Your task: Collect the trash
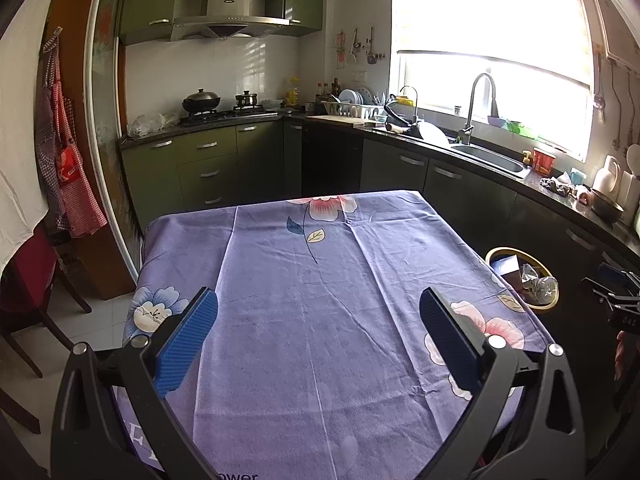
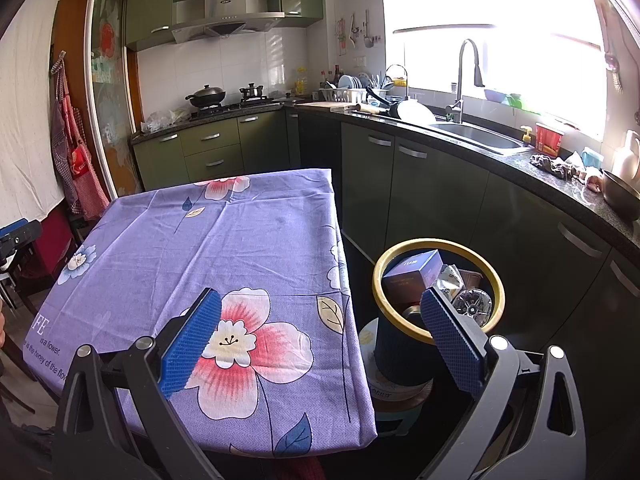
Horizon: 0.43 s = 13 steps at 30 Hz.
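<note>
A dark round bin (image 2: 404, 356) with a yellow rim (image 1: 505, 251) stands on a stool right of the table. Inside it lie a dark blue box (image 2: 412, 272), a crumpled wrapper (image 2: 450, 280) and a clear plastic bottle (image 2: 472, 304). The table (image 1: 312, 320) wears a purple flowered cloth with no trash showing on it. My left gripper (image 1: 318, 312) hovers open over the near part of the cloth, nothing between its fingers. My right gripper (image 2: 320, 316) is open and empty at the table's right edge, its right finger (image 2: 452, 340) in front of the bin.
A dark counter (image 2: 500, 160) with a sink (image 2: 476, 138), tap and dishes runs along the right and back. Green cabinets (image 1: 208, 168) and a stove stand at the back. A wooden chair (image 1: 28, 308) and hanging aprons (image 1: 64, 160) are on the left.
</note>
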Available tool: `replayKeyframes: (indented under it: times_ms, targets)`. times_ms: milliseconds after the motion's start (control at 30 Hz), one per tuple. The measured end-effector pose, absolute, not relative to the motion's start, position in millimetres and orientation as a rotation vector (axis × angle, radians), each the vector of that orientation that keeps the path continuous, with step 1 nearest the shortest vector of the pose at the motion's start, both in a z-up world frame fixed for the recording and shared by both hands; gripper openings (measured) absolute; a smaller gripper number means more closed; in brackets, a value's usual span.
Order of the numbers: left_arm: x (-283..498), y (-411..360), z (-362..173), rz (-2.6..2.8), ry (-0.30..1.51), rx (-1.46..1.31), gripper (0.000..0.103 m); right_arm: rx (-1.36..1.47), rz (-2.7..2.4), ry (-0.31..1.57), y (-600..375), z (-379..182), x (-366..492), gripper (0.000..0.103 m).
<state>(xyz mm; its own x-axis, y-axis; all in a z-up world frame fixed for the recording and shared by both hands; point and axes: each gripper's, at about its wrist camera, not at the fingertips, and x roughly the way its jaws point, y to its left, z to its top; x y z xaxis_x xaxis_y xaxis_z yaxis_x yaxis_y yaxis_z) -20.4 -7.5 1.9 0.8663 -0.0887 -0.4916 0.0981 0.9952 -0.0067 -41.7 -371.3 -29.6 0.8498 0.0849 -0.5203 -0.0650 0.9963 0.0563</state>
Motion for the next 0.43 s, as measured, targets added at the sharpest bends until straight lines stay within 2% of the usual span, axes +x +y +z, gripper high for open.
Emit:
replayKeyframes:
  times_ms: [433]
  targets:
    - [13, 7, -12, -0.082, 0.604, -0.001, 0.096, 0.018, 0.128, 0.606, -363, -40, -16, 0.098]
